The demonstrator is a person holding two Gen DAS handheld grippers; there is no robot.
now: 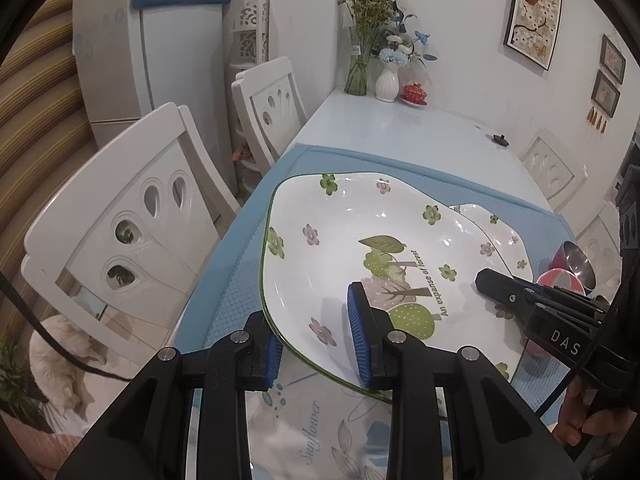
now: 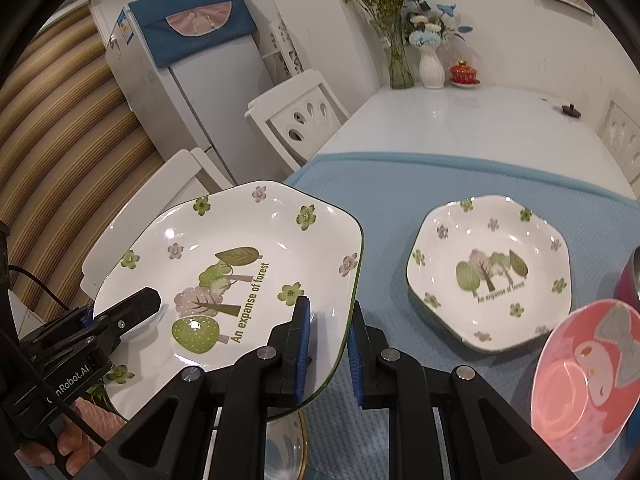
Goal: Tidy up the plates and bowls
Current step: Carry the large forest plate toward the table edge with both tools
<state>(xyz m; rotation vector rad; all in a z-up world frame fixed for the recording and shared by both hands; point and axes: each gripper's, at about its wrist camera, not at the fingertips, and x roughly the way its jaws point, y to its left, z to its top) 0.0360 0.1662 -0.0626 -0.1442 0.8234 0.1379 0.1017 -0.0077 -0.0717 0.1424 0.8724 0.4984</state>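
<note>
now the big plate (image 2: 240, 276) is held off the mat (image 2: 400, 184), left of the small plate (image 2: 490, 276); its near rim is clamped by left gripper (image 1: 316, 340) and right gripper (image 2: 328, 344); it should be kept level, lowered evenly, released together.

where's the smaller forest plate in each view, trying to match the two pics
Left wrist view: smaller forest plate at right of centre, mostly hidden behind the large forest plate.
Right wrist view: smaller forest plate in full at right of centre, on the blue mat.
Shared landmark: white vase at the table's far end.
</note>
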